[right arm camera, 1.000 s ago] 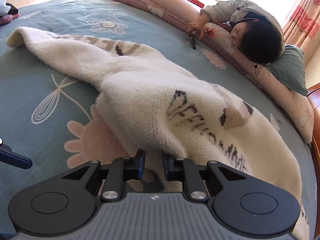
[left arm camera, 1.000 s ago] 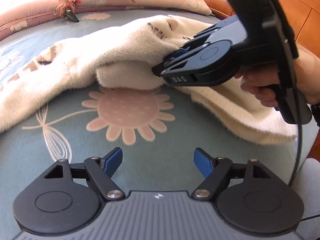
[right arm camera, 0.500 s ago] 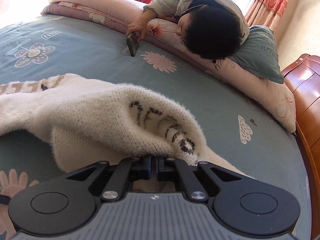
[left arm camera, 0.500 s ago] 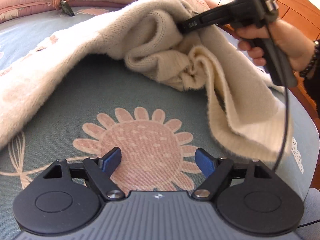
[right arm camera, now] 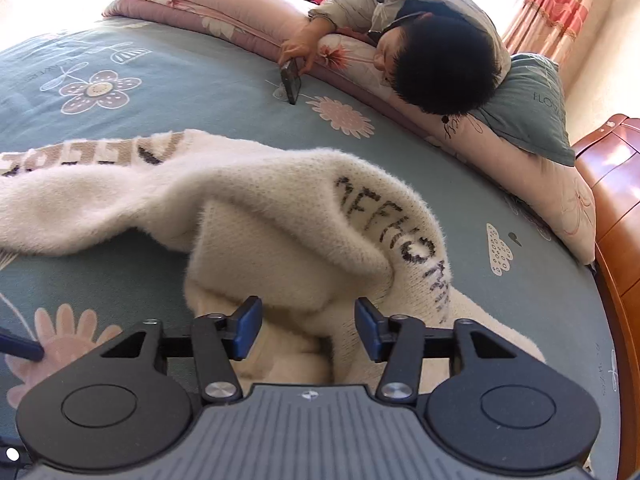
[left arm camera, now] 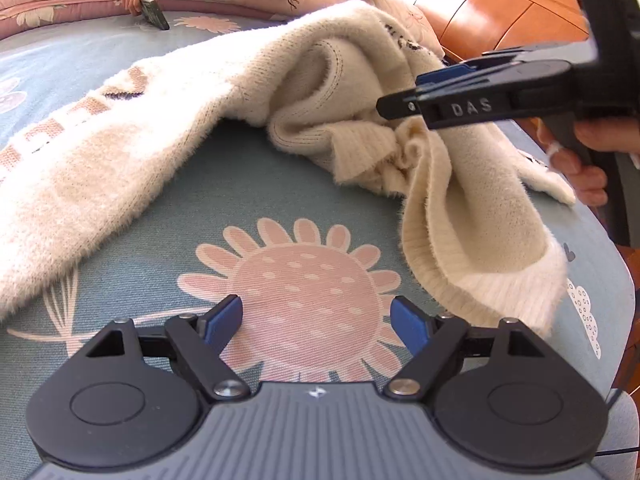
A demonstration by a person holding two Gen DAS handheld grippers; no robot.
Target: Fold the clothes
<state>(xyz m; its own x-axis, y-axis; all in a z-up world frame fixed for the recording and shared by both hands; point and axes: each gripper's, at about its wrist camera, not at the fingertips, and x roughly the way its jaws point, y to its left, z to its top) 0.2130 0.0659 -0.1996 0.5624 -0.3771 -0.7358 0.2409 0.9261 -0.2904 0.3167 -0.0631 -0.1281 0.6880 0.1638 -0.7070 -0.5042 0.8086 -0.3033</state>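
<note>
Okay, my right gripper (right arm camera: pixel 308 328) was opening, its jaws apart over a raised fold of the cream sweater (right arm camera: pixel 280 240); fabric sat between the blue pads (right arm camera: pixel 248 326) but neither pad pressed it. My left gripper (left arm camera: pixel 318 320) hung wide open over the pink flower print on the bed sheet (left arm camera: pixel 248 184), nothing between its jaws, sweater hem just beside its right finger. From the left wrist view the right gripper (left arm camera: pixel 400 104) pointed in from the right edge of the bed, my hand (left arm camera: pixel 580 160) on its handle. Sweater lay bunched near that right edge, one sleeve stretched flat toward the left edge, dark lettering on the fold. At the far edge of the bed a person (right arm camera: pixel 420 40) lay on a pillow (right arm camera: pixel 532 112), holding a phone (right arm camera: pixel 291 80) on the sheet. Wooden bed frame (right arm camera: pixel 616 208) at the right.
</note>
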